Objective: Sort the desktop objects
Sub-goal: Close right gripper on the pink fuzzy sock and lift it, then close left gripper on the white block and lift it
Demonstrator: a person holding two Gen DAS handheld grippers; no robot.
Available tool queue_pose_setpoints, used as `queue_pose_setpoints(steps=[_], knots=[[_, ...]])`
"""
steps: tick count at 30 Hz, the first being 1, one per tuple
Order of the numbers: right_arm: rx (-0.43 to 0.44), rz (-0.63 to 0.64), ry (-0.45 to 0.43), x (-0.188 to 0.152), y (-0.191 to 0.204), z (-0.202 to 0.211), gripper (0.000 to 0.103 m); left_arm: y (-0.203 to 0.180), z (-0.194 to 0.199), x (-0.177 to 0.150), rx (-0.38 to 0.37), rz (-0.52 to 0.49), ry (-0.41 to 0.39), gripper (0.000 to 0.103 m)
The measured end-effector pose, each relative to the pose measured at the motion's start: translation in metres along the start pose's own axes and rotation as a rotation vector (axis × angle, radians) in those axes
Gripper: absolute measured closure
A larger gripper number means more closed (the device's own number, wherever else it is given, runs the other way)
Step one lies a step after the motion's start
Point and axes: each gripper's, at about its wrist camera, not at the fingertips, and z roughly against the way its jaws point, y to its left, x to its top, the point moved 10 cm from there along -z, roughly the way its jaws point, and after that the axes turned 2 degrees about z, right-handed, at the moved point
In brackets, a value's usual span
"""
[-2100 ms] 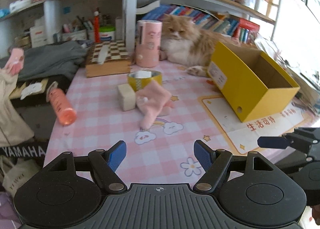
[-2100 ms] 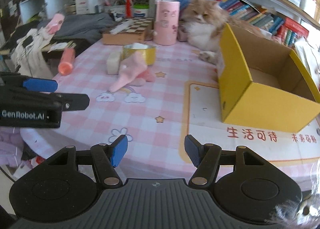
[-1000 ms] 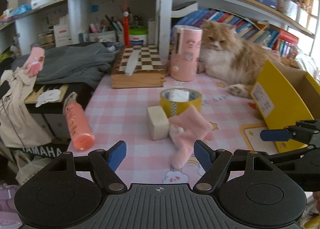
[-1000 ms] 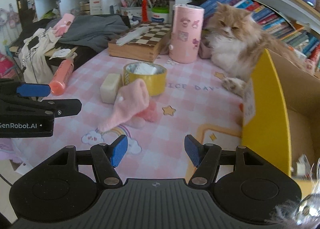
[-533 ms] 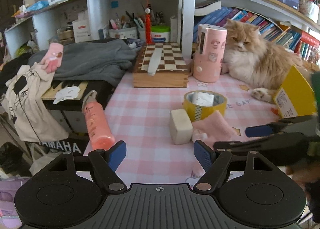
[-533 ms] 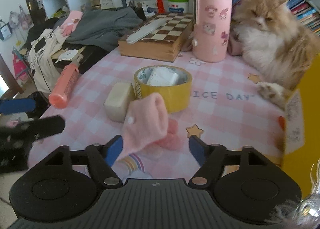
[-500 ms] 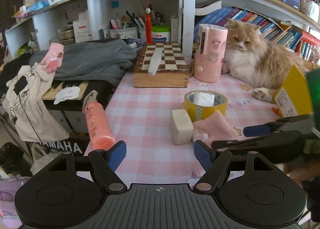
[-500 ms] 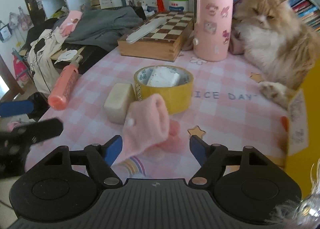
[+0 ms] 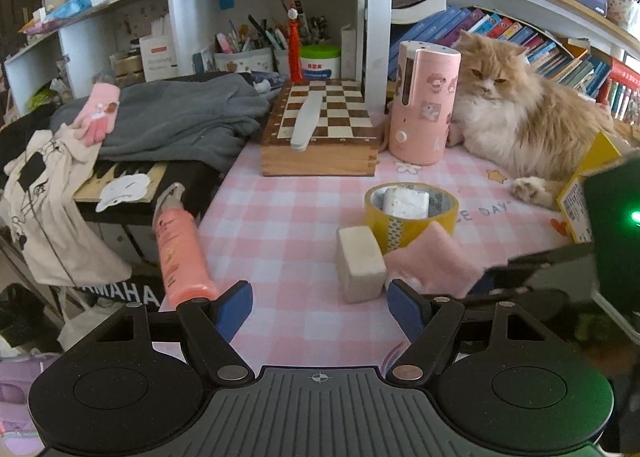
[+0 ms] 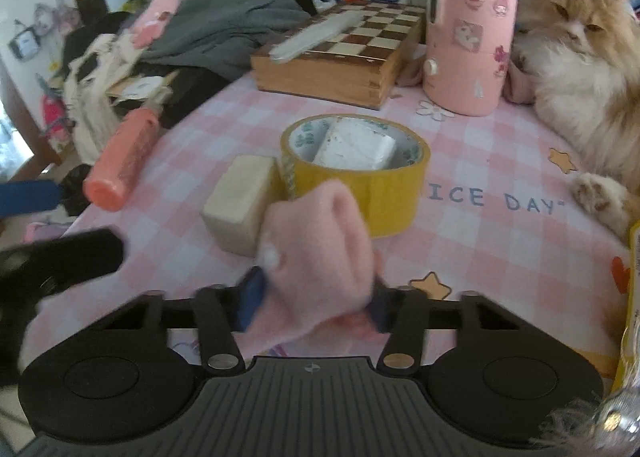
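A pink glove (image 10: 320, 253) lies on the pink checked tablecloth, against a yellow tape roll (image 10: 356, 173) and a cream block (image 10: 240, 203). My right gripper (image 10: 314, 299) straddles the glove, its blue pads on either side of it, jaws still apart. In the left wrist view the glove (image 9: 432, 261) sits right of the cream block (image 9: 360, 263), with the right gripper reaching in from the right. My left gripper (image 9: 320, 311) is open and empty above the table's near edge. An orange-pink bottle (image 9: 180, 253) lies at the table's left edge.
A white block (image 10: 356, 149) rests inside the tape roll. A chessboard box (image 9: 320, 137), a pink cylinder (image 9: 424, 101) and a cat (image 9: 528, 121) are at the back. A yellow box's corner (image 9: 592, 173) is at the right. Grey clothes (image 9: 172, 121) lie off the left edge.
My right gripper has moved forward and down onto the pink glove, and its jaws have narrowed around it. My left gripper has swung left and closer to the table's left edge.
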Motion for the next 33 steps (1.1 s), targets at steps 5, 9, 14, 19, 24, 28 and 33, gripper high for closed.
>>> queue_pose_setpoints(steps=[5, 9, 14, 19, 24, 28, 33], knots=[[-0.023, -0.008, -0.008, -0.006, -0.01, 0.017, 0.087, -0.008, -0.015, 0.009, -0.025, -0.021, -0.006, 0.026], [-0.06, -0.027, -0.014, -0.015, -0.025, 0.036, 0.092, -0.018, -0.031, 0.011, -0.05, -0.049, 0.008, 0.026], [-0.104, -0.047, 0.0, -0.029, -0.041, 0.049, 0.092, -0.027, -0.057, 0.012, -0.069, -0.059, 0.034, 0.028], [-0.122, -0.058, 0.012, -0.037, -0.049, 0.052, 0.092, -0.031, -0.079, 0.011, -0.054, -0.074, 0.063, 0.034], [-0.123, -0.06, 0.02, -0.042, -0.05, 0.052, 0.092, -0.028, -0.094, 0.007, -0.047, -0.054, 0.1, 0.044], [-0.126, -0.05, 0.019, -0.042, -0.048, 0.052, 0.092, -0.027, -0.1, -0.001, -0.065, -0.038, 0.127, 0.067], [-0.135, -0.056, 0.007, -0.041, -0.048, 0.056, 0.092, -0.031, -0.087, 0.001, -0.098, -0.04, 0.117, 0.077]])
